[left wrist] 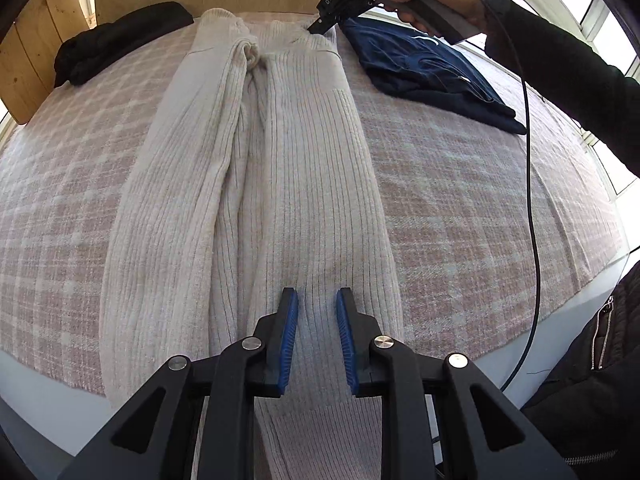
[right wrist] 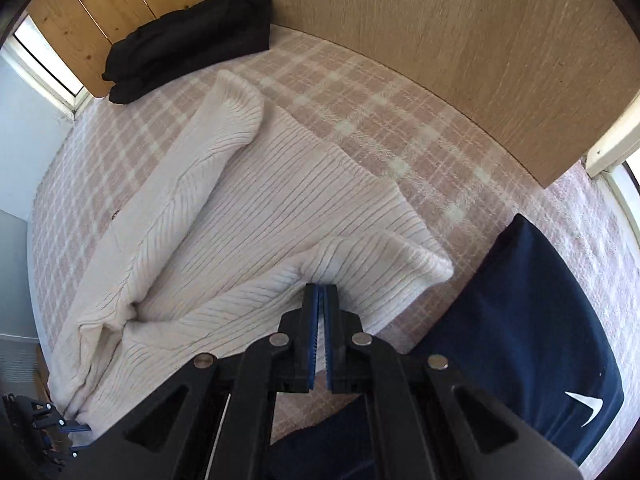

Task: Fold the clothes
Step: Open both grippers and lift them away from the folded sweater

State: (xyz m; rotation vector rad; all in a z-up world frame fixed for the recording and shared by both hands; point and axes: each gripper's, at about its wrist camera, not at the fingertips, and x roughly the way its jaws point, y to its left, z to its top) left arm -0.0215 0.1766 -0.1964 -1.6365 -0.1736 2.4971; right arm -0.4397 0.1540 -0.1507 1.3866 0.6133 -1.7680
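A cream ribbed sweater (left wrist: 256, 180) lies lengthwise on the plaid bedcover (left wrist: 480, 200), both sleeves folded in along its middle. My left gripper (left wrist: 318, 300) is at the near hem. Its blue pads stand a little apart with the ribbed cloth running up between them, so it looks shut on the hem. In the right wrist view the left gripper (right wrist: 80, 428) meets the sweater (right wrist: 248, 216) at its lower left corner. My right gripper (right wrist: 321, 288) is shut, its tips down on the folded sleeve at the far end. No cloth shows between its pads. A hand holds the right gripper (left wrist: 316, 29) at the sweater's far right shoulder.
A folded black garment (right wrist: 192, 40) lies at the far left by the wooden headboard (right wrist: 460, 40). A folded navy garment (right wrist: 520, 320) with a white logo lies right of the sweater. A black cable (left wrist: 532, 200) hangs at the right, beside a dark jacket (left wrist: 600, 360).
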